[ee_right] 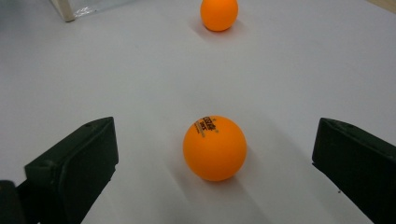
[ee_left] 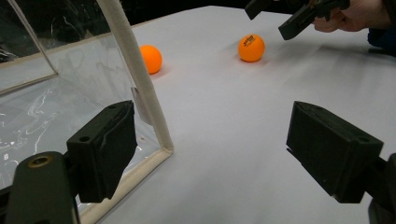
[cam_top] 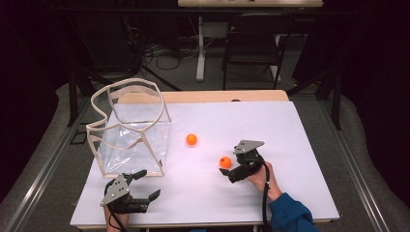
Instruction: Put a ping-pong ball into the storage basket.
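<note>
— Right hand-held gripper point(cam_top: 231, 167): what's it doing?
— Jaws spread wide, gripping nothing; the near ball point(ee_right: 214, 148) lies on the counter point(cam_top: 290, 145) between them, untouched.
— And the left hand-held gripper point(cam_top: 145, 183)?
— Wide open too, empty, just beside the clear bag's point(cam_top: 130, 130) front corner. The far ball point(cam_top: 191, 139) sits right of that bag.

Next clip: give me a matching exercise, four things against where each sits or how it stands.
Things:
1. printed ball
2. plain ball
3. clear bag
4. left gripper

Places or states:
A. open, at the bag's near corner
B. on the table's left part, mouth held open by its rim
C. on the table between the right gripper's open fingers
D. alone, mid-table

Pairs: 1-C, 2-D, 3-B, 4-A
</note>
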`<state>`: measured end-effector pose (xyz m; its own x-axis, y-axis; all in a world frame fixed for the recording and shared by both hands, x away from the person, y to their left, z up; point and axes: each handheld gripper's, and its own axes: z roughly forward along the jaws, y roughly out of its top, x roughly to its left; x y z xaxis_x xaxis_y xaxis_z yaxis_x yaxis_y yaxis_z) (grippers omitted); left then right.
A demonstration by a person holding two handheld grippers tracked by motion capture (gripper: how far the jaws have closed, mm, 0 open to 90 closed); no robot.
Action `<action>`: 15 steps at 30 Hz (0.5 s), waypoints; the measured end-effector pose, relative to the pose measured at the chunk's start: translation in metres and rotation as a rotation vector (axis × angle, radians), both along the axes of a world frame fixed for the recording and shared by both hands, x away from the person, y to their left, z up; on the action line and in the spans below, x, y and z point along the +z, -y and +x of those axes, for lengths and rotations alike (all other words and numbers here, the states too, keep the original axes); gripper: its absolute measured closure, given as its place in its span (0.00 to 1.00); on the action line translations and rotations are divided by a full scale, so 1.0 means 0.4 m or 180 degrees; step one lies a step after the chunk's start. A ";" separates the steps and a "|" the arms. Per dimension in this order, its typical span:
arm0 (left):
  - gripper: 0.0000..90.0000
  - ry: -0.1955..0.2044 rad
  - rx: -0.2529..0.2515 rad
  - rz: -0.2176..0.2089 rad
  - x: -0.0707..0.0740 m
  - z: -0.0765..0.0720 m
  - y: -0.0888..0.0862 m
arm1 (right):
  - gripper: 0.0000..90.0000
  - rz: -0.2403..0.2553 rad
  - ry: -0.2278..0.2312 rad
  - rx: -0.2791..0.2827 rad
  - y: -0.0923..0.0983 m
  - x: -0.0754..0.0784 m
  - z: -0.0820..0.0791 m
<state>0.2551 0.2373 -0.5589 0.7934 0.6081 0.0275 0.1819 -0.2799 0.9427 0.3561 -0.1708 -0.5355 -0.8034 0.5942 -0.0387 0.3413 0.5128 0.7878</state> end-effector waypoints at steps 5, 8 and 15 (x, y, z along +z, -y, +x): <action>0.18 0.0025 0.0010 0.0014 0.002 -0.001 0.002 | 0.00 -0.0041 -0.0040 0.0010 -0.008 -0.005 0.006; 0.18 0.0018 0.0014 0.0027 0.003 -0.001 0.001 | 0.00 -0.0046 -0.0084 0.0017 -0.011 -0.008 0.009; 0.18 0.0018 0.0003 0.0008 0.003 -0.002 0.002 | 0.01 -0.0099 -0.0132 -0.0009 -0.021 -0.012 0.018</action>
<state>0.2543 0.2366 -0.5579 0.7927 0.6087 0.0335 0.1767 -0.2820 0.9430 0.3634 -0.1624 -0.5405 -0.8030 0.5956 -0.0239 0.3749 0.5358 0.7566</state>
